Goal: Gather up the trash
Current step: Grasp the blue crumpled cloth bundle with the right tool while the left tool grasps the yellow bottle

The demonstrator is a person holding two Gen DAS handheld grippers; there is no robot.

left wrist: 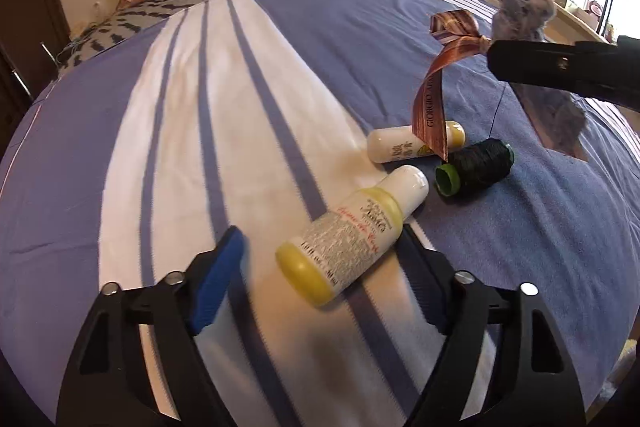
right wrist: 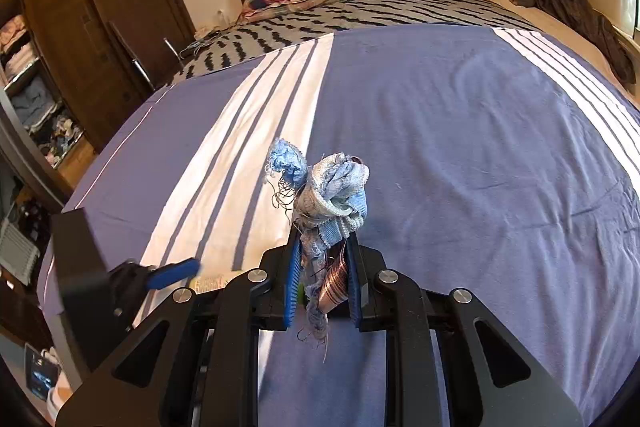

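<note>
While the right gripper (right wrist: 322,283) hangs above the striped blue bedspread (right wrist: 460,131), its pads are clenched on a bundle of frayed blue fabric scraps (right wrist: 328,195) and a coppery ribbon (left wrist: 434,99), whose tail dangles toward the clutter below. Both look soft, light and limp, best pinched at the gathered knot. Low over the bed, the left gripper (left wrist: 320,267) is spread wide, its fingers straddling a small yellow-and-white bottle (left wrist: 352,231) lying on its side; a second bottle (left wrist: 412,145) and a dark thread spool (left wrist: 476,167) rest just beyond. The bottle, probably smooth plastic, may roll; grip across its body.
</note>
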